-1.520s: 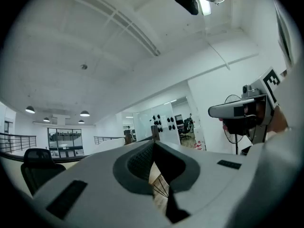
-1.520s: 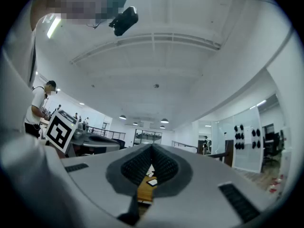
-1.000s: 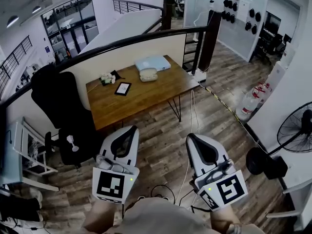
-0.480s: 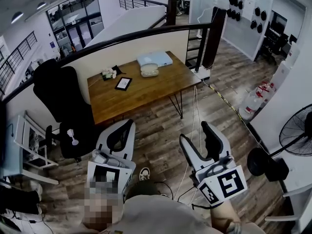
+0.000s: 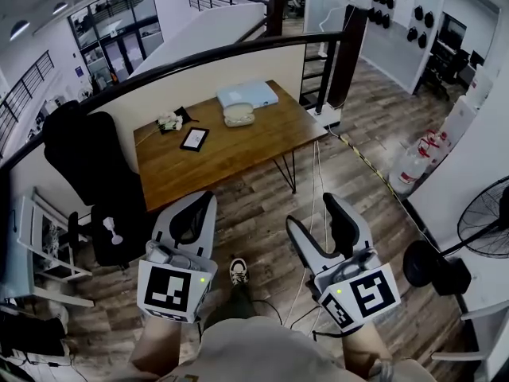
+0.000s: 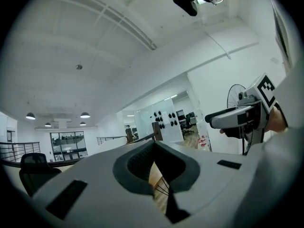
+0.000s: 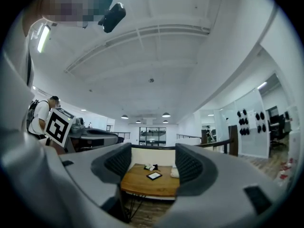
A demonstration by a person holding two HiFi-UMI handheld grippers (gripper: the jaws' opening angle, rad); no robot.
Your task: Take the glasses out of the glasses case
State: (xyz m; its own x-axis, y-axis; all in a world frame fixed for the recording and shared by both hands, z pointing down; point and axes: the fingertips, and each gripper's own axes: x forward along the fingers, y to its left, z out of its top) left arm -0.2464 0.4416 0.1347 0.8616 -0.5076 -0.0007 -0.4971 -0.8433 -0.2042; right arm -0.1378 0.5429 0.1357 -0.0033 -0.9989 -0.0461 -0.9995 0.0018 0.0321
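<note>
A cream, rounded glasses case (image 5: pixel 238 117) lies shut at the far side of a wooden table (image 5: pixel 238 153); I see no glasses. The right gripper view shows the case (image 7: pixel 174 173) small and distant. Both grippers are held level over the floor, well short of the table. My left gripper (image 5: pixel 204 200) has its jaws together with nothing in them, and its own view (image 6: pixel 155 148) shows the same. My right gripper (image 5: pixel 313 212) is opening, jaws wide apart and empty; in its own view (image 7: pixel 153 163) the table shows between them.
On the table also lie a pale blue flat box (image 5: pixel 248 95), a black-framed tablet (image 5: pixel 194 139) and a small white-green bundle (image 5: pixel 169 122). A black office chair (image 5: pixel 87 157) stands left of the table. A railing (image 5: pixel 238 54) runs behind it, a fan (image 5: pixel 485 229) stands right, and cables (image 5: pixel 274 313) lie on the floor.
The right gripper's jaws went from shut to wide open. Both grippers shifted forward towards the table, and a shoe came into view below them.
</note>
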